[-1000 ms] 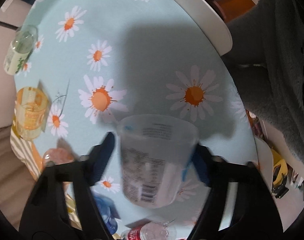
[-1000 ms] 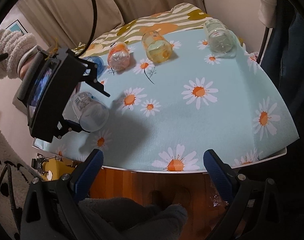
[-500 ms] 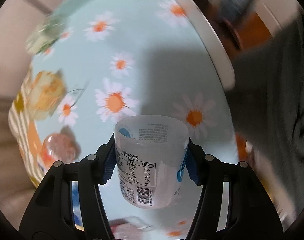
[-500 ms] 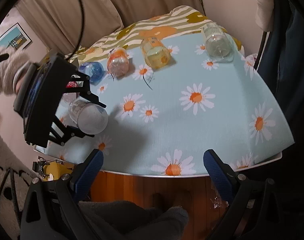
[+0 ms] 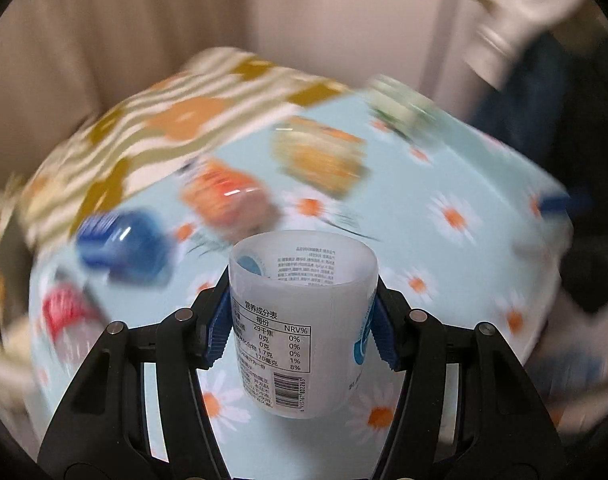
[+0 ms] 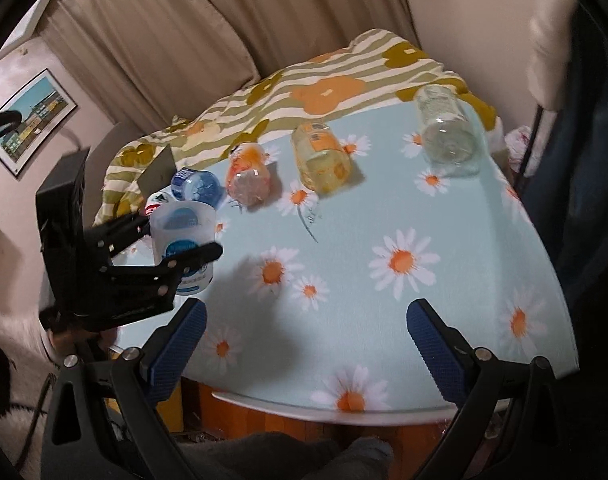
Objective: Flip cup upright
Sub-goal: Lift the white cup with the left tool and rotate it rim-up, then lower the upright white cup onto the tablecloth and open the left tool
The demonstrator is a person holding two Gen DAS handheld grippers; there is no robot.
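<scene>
A translucent white plastic cup (image 5: 299, 332) with a printed label sits between my left gripper's (image 5: 299, 334) blue pads, mouth up. The left gripper is shut on it and holds it over the near left part of the daisy tablecloth (image 5: 444, 248). In the right wrist view the cup (image 6: 183, 246) stands roughly upright in the left gripper (image 6: 175, 240), its base close to the cloth; I cannot tell if it touches. My right gripper (image 6: 304, 340) is open and empty, above the table's near edge.
Several containers lie on their sides along the far side: a blue one (image 6: 195, 186), an orange one (image 6: 247, 176), a yellow jar (image 6: 322, 158) and a clear jar (image 6: 446, 136). A striped floral cloth (image 6: 304, 92) covers the back. The white table edge (image 6: 344, 412) is near me.
The left gripper has turned the cup from lying tilted, mouth sideways, to mouth up. The left wrist view swung from the tabletop toward the far containers. The right gripper has barely moved.
</scene>
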